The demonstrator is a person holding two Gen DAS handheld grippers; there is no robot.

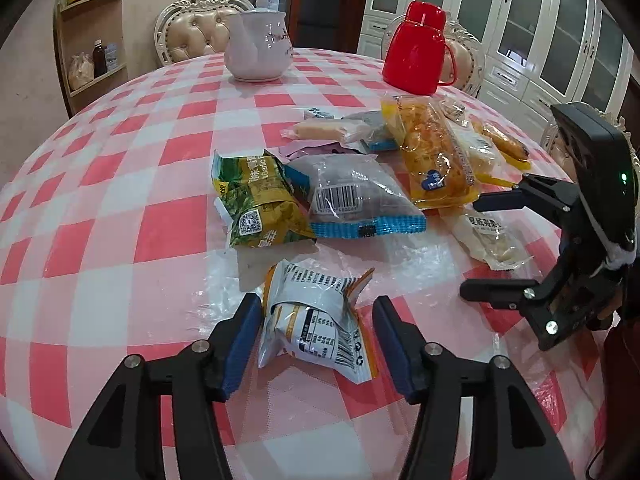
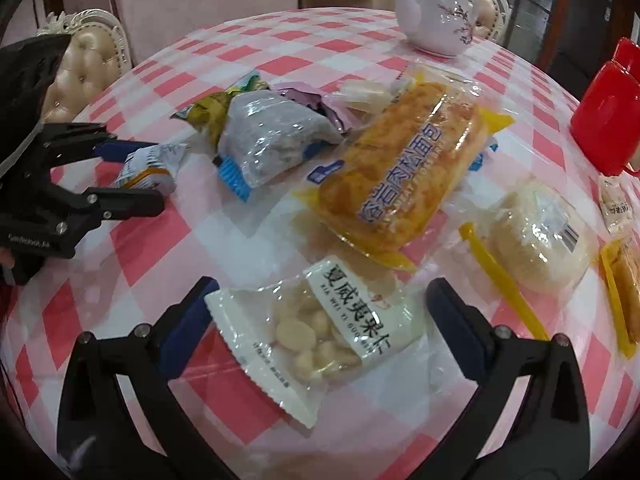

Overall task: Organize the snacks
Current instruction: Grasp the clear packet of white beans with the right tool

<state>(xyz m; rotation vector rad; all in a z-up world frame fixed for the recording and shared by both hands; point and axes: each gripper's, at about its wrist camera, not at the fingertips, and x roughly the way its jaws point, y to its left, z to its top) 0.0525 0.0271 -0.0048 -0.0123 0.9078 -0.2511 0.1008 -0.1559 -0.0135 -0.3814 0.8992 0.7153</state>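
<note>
A small white and orange snack packet (image 1: 316, 328) lies crumpled on the checked tablecloth between the fingers of my left gripper (image 1: 316, 304). Its jaws stand apart, and the right pad is clear of the packet. In the right wrist view, a white packet of pale nuts (image 2: 320, 332) lies flat between the wide-open fingers of my right gripper (image 2: 322, 284). The left gripper (image 2: 158, 176) shows there at the left edge, around its small packet (image 2: 148, 168). The right gripper (image 1: 472, 248) appears at the right of the left wrist view, over the nut packet (image 1: 492, 240).
Beyond lie a green packet (image 1: 260, 204), a grey packet with a blue edge (image 1: 356, 196), a long yellow bread packet (image 1: 432, 152) and a round pale cake packet (image 2: 540, 236). A white teapot (image 1: 258, 46) and a red flask (image 1: 418, 52) stand at the far side, with chairs behind.
</note>
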